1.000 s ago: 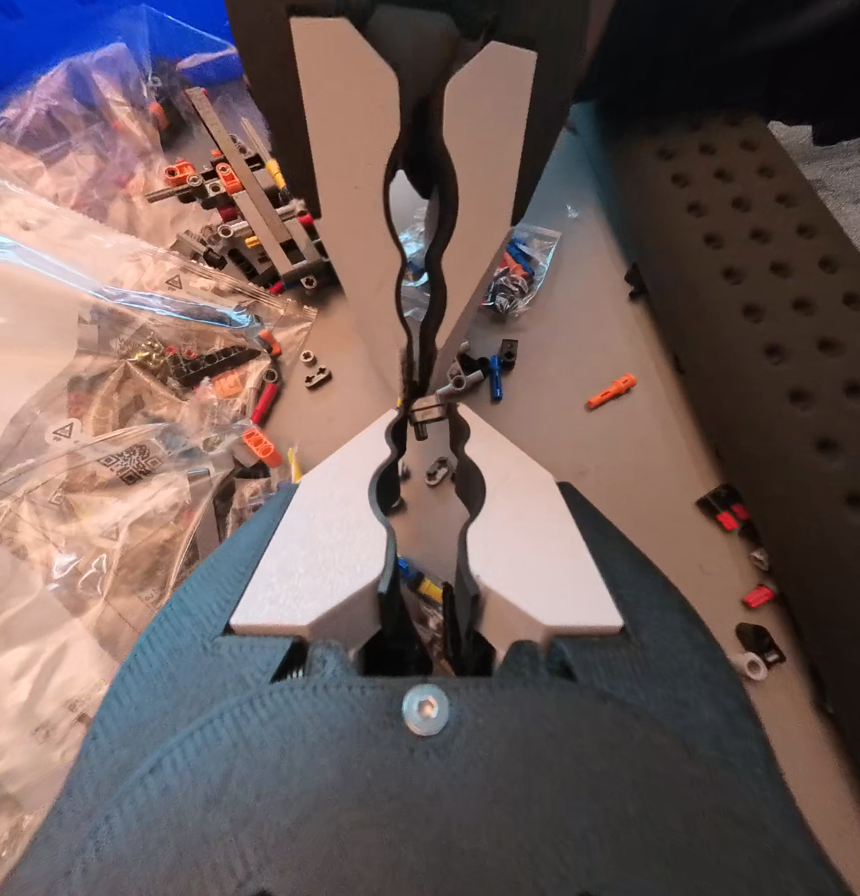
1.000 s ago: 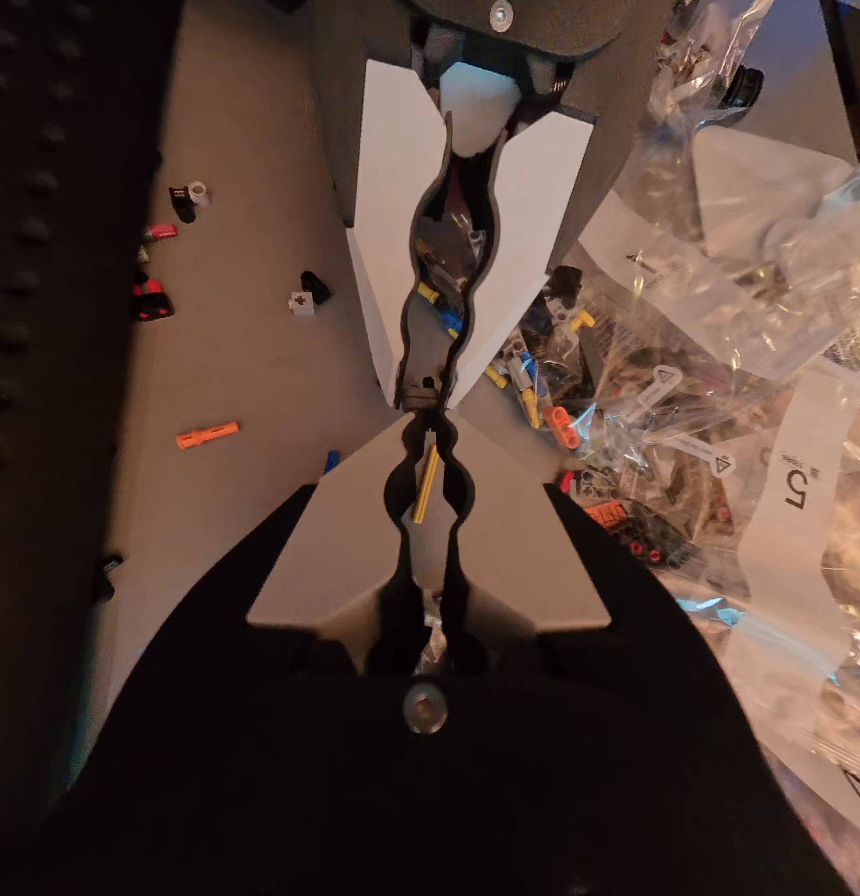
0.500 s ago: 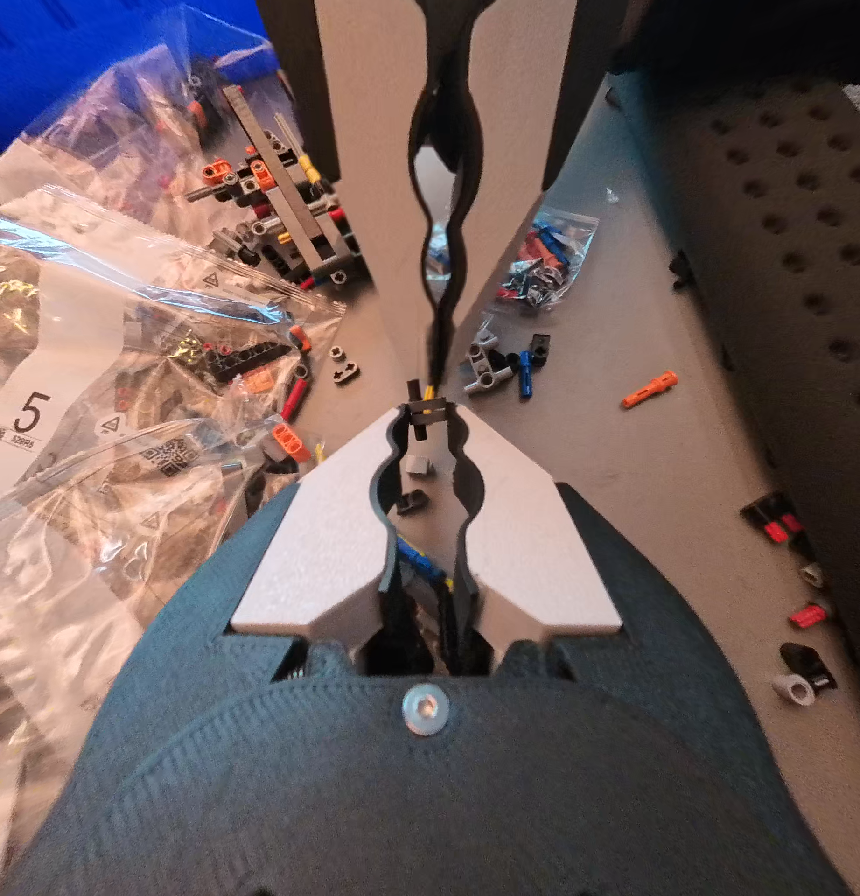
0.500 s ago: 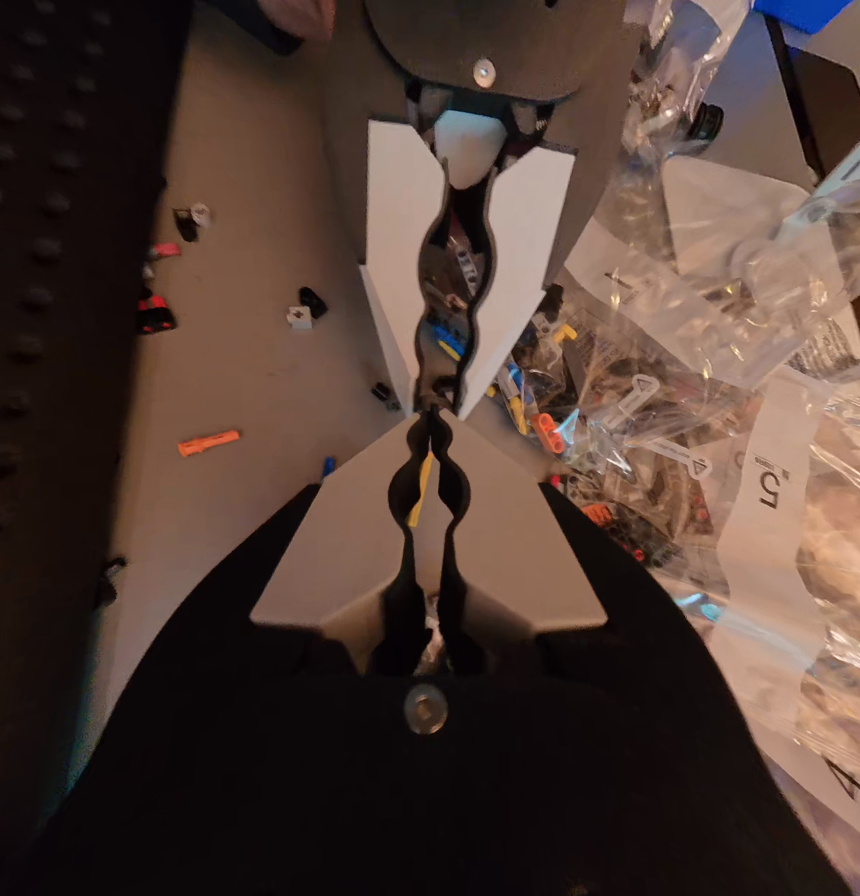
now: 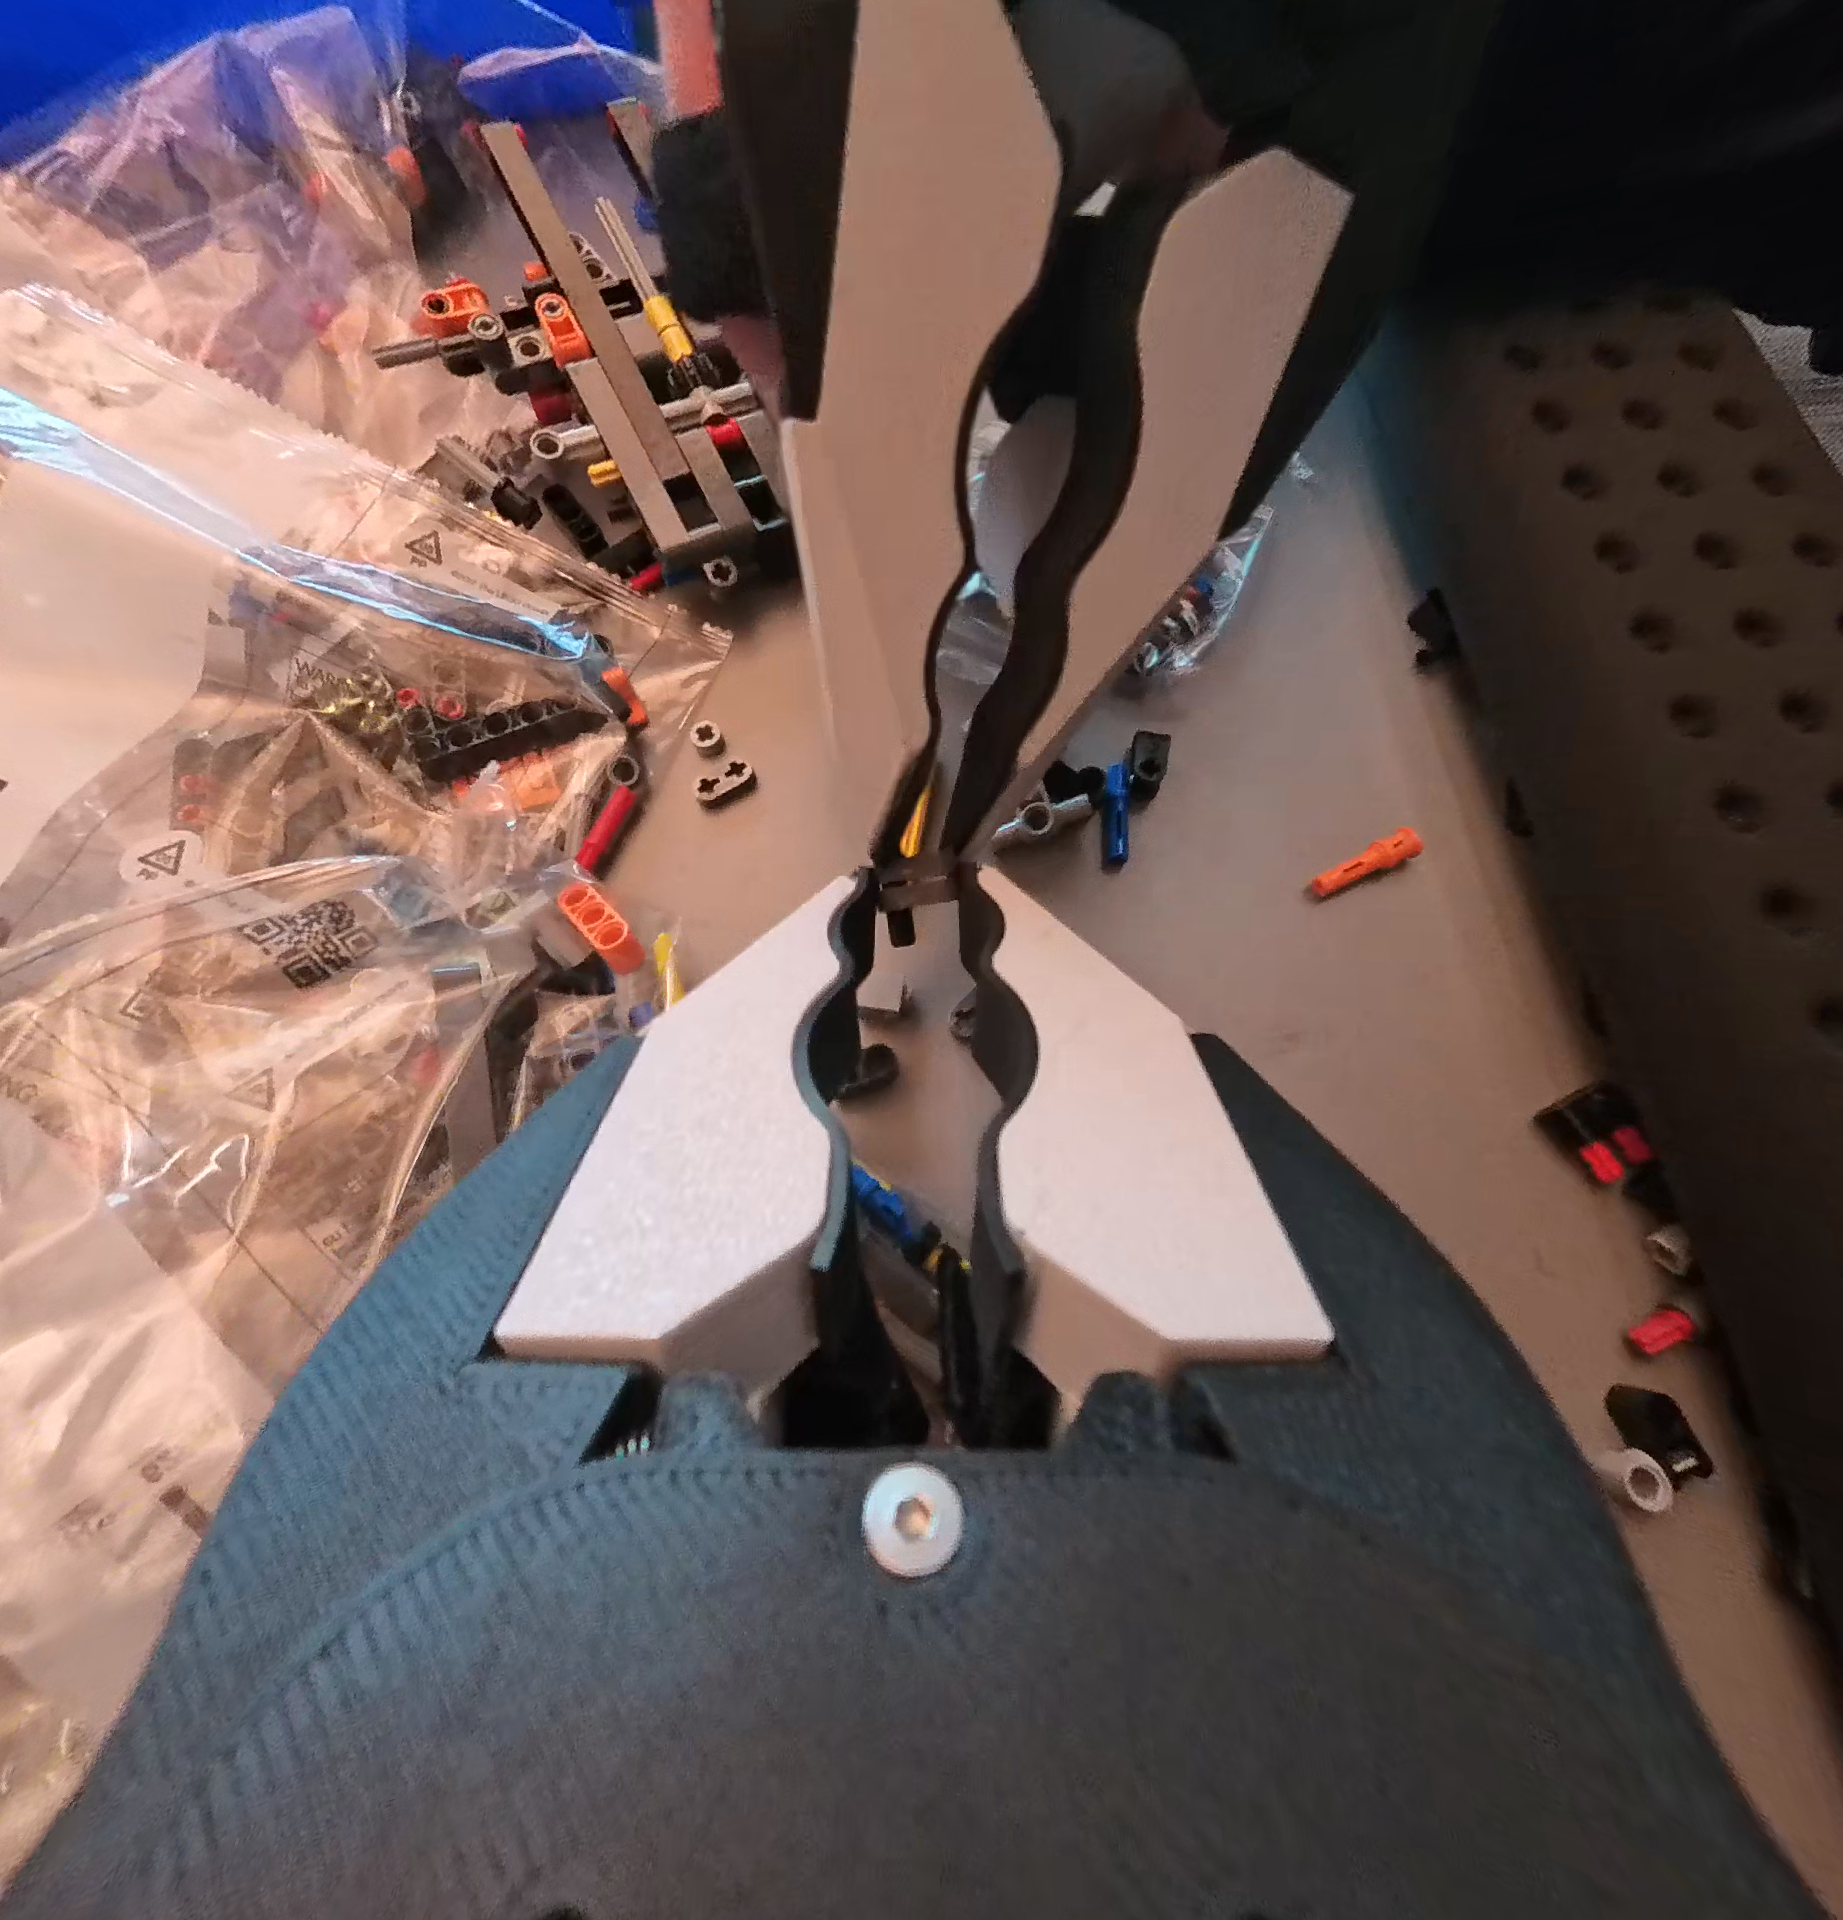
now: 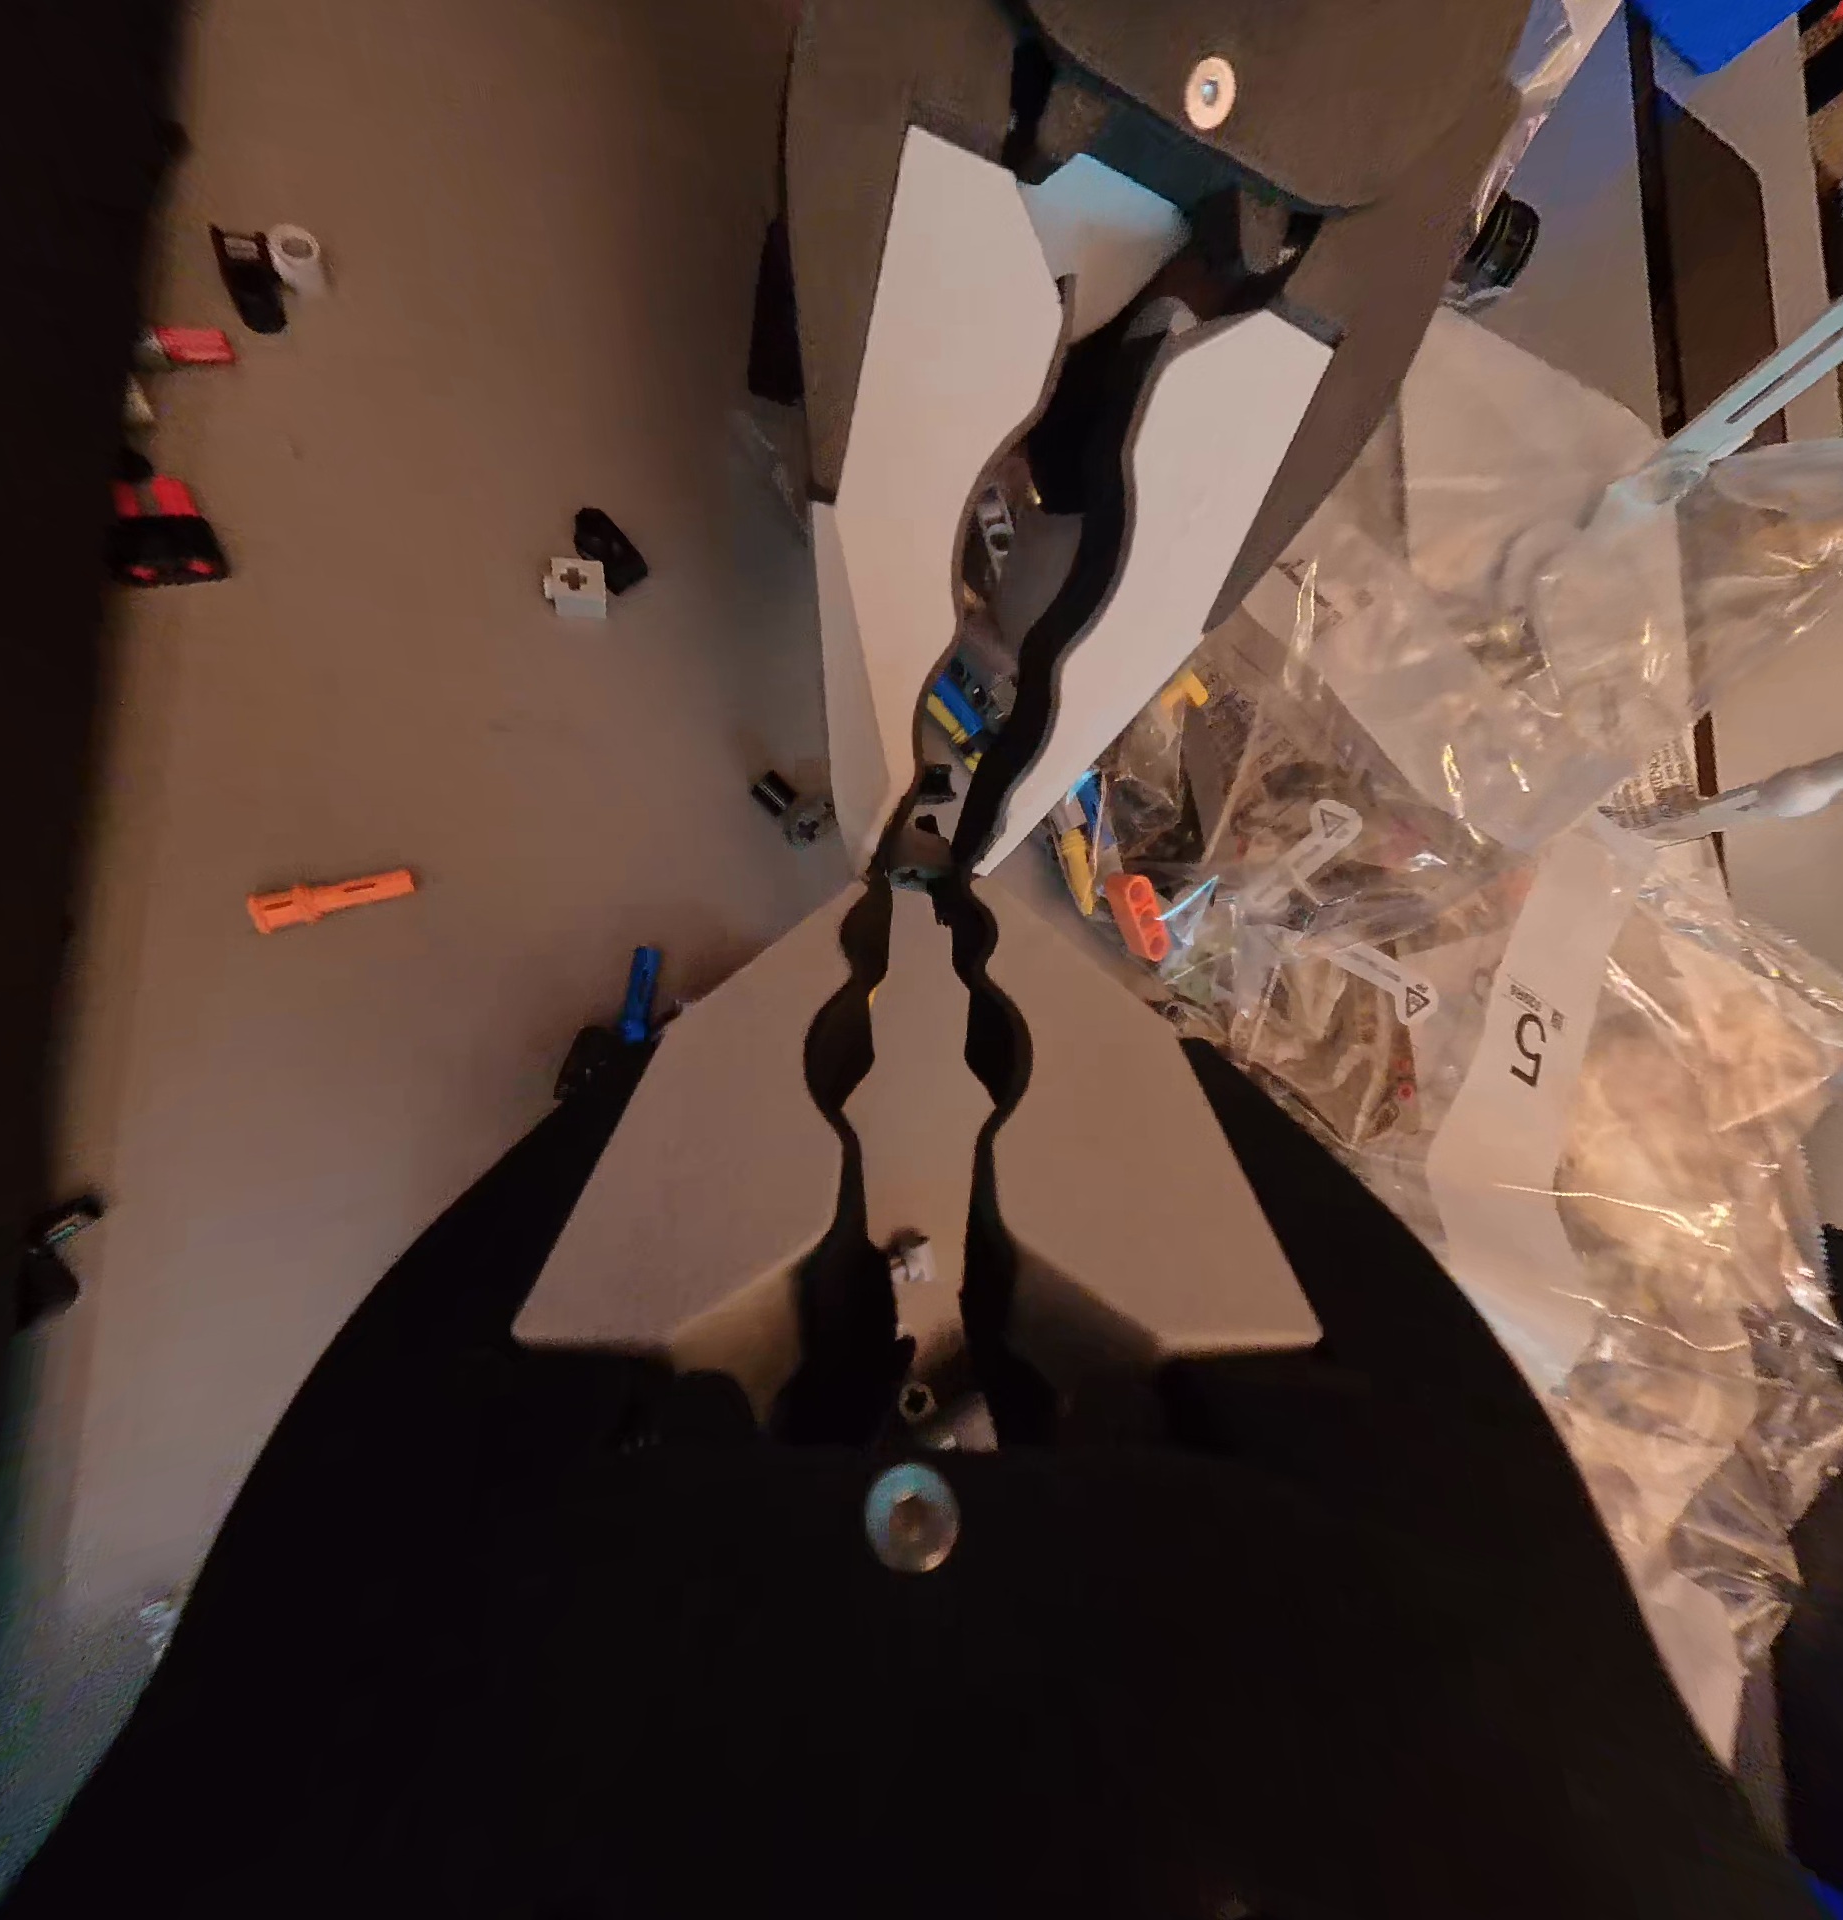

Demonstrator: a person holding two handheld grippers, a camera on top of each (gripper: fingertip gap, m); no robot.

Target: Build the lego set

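My left gripper (image 5: 915,883) is shut on a small dark grey connector (image 5: 912,891), held above the grey table (image 5: 1260,1039). My right gripper (image 5: 922,831) comes down from the top of the left wrist view and meets it tip to tip. A yellow axle (image 5: 917,826) shows between the right gripper's tips, touching the connector. In the right wrist view my right gripper (image 6: 915,899) has narrow jaws, and the axle is almost hidden there. The left gripper (image 6: 922,847) reaches in from above with the connector (image 6: 922,860) at its tips.
A part-built grey and black Technic frame (image 5: 626,457) lies at the back left. Clear bags of parts (image 5: 273,831) cover the left side and also show in the right wrist view (image 6: 1416,935). Loose pieces lie around: an orange pin (image 5: 1364,862), a blue pin (image 5: 1114,821). A dark perforated wall (image 5: 1675,675) bounds the right. The tips of both grippers are at nearly the same place. The blue pin (image 5: 1114,821) is about equally far from each gripper, around 5 cm. Seen from the right wrist view (image 6: 651,983) as well.
Both grippers stay tip to tip but have tilted against each other. The yellow axle, plainly seen between the right fingers before, is now mostly out of sight in the right wrist view.
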